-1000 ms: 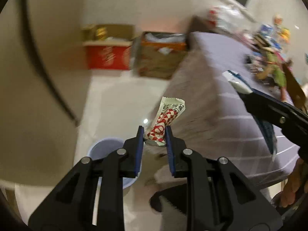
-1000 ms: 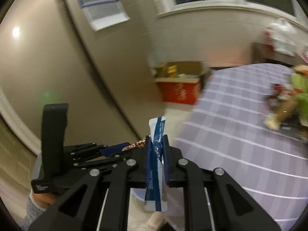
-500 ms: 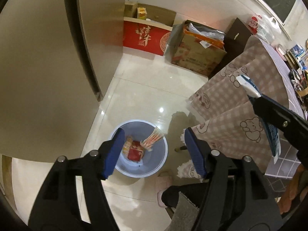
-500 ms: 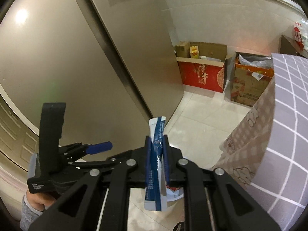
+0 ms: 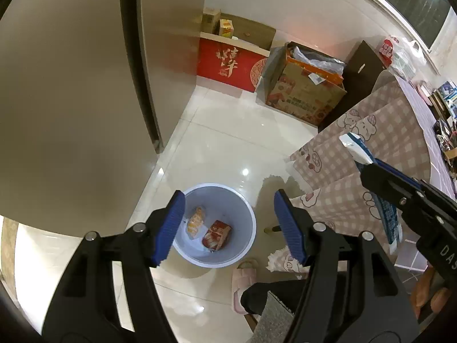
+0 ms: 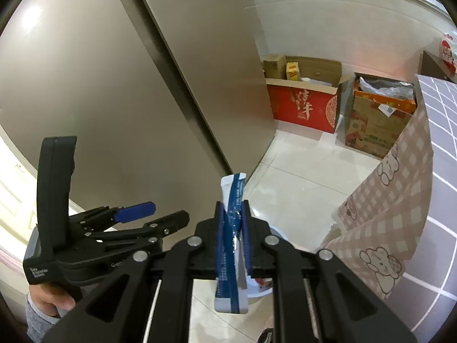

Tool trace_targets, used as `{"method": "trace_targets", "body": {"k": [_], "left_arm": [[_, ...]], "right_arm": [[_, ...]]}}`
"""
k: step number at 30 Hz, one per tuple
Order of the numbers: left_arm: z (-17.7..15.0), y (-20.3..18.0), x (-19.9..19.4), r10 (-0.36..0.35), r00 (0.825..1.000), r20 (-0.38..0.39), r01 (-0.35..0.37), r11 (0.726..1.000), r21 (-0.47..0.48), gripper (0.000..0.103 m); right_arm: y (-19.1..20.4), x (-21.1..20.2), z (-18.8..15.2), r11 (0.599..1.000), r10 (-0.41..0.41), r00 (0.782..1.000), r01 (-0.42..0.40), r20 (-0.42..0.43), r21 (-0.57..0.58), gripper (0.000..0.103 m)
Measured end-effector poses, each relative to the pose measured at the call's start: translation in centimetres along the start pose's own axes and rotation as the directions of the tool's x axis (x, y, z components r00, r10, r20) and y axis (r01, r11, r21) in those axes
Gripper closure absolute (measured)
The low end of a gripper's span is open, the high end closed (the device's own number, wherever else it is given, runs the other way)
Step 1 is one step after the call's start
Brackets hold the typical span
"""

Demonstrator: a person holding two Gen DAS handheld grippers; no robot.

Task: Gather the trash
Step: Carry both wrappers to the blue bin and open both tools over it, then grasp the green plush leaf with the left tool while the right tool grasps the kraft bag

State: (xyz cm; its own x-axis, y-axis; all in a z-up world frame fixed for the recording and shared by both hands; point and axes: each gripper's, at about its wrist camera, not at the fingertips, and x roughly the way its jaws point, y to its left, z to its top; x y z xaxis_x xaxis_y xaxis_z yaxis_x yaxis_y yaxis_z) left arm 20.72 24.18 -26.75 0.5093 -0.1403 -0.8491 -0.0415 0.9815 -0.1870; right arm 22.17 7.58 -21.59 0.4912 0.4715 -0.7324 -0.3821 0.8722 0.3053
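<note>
Blue-and-white wrapper (image 6: 232, 228) stands upright, pinched in my right gripper (image 6: 232, 228); the bin (image 5: 248, 217) lies below and left of it. My left gripper (image 5: 228, 223), spread wide and empty, hangs directly over that bin.

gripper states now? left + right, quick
Left gripper: open, empty, above the bin.
Right gripper: shut on the blue and white wrapper.
</note>
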Motion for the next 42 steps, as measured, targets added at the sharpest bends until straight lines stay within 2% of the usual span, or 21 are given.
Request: {"method": "trace_targets", "body": {"k": [5, 7, 8, 9, 13, 17, 23, 26, 29, 33, 35, 38, 40, 42], "left_arm": [[0.4, 0.3, -0.8, 0.017, 1.000, 0.023, -0.017, 1.000, -0.004, 0.038], [0.5, 0.7, -1.0, 0.029, 0.999, 0.028, -0.028, 0.999, -0.017, 0.037], [0.6, 0.8, -1.1, 0.041, 0.999, 0.028, -0.040, 0.999, -0.022, 0.037], [0.6, 0.8, -1.2, 0.045, 0.999, 0.029, -0.044, 0.999, -0.024, 0.037], [0.7, 0.0, -1.7, 0.040, 0.998, 0.038, -0.040, 0.999, -0.008, 0.037], [0.9, -2.2, -2.5, 0.013, 0.998, 0.055, -0.015, 1.000, 0.025, 0.037], [2.2, -8.6, -4.1, -0.066, 0.994, 0.092, 0.054, 0.991, 0.123, 0.036], [2.7, -13.6, -5.1, -0.122, 0.986, 0.115, 0.097, 0.975, 0.202, 0.034], [2.7, -18.2, -5.8, -0.178, 0.976, 0.125, 0.139, 0.952, 0.272, 0.032], [2.3, -25.7, -6.4, -0.269, 0.956, 0.113, 0.207, 0.899, 0.386, 0.028], [1.9, -28.9, -6.4, -0.306, 0.947, 0.096, 0.239, 0.873, 0.426, 0.027], [1.4, -33.8, -6.3, -0.336, 0.939, 0.077, 0.259, 0.836, 0.484, 0.027], [1.0, -36.3, -6.1, -0.333, 0.939, 0.088, 0.243, 0.823, 0.514, 0.026], [0.9, -38.2, -5.7, -0.340, 0.937, 0.080, 0.251, 0.815, 0.521, 0.026]], "right_arm": [[0.6, 0.1, 0.6, 0.999, 0.033, 0.999, -0.033, 0.034, -0.002, 0.088], [0.6, 0.4, 0.9, 0.998, 0.055, 0.997, -0.055, 0.046, 0.008, 0.074], [0.6, 0.5, 1.0, 0.998, 0.053, 0.997, -0.054, 0.050, 0.018, 0.057], [0.5, 0.4, 1.1, 0.998, 0.052, 0.997, -0.053, 0.057, 0.026, 0.051], [0.4, -0.8, 1.2, 0.999, 0.033, 0.996, -0.035, 0.080, 0.019, 0.051], [-0.8, -3.8, 1.0, 0.999, -0.005, 0.993, -0.001, 0.119, 0.045, 0.051], [-4.6, -10.2, 0.4, 0.992, -0.102, 0.973, 0.085, 0.208, 0.089, 0.049], [-6.9, -13.9, -0.3, 0.983, -0.167, 0.953, 0.141, 0.252, 0.118, 0.048], [-9.9, -17.9, -1.3, 0.965, -0.247, 0.924, 0.206, 0.292, 0.164, 0.047], [-14.5, -23.4, -3.2, 0.923, -0.367, 0.870, 0.297, 0.330, 0.245, 0.043], [-17.4, -26.1, -4.3, 0.888, -0.441, 0.832, 0.350, 0.337, 0.298, 0.040], [-21.0, -29.2, -6.2, 0.831, -0.538, 0.780, 0.429, 0.318, 0.353, 0.037], [-23.1, -30.1, -7.2, 0.799, -0.583, 0.762, 0.475, 0.283, 0.368, 0.036], [-24.8, -30.5, -8.1, 0.774, -0.612, 0.753, 0.508, 0.240, 0.378, 0.033]]}}
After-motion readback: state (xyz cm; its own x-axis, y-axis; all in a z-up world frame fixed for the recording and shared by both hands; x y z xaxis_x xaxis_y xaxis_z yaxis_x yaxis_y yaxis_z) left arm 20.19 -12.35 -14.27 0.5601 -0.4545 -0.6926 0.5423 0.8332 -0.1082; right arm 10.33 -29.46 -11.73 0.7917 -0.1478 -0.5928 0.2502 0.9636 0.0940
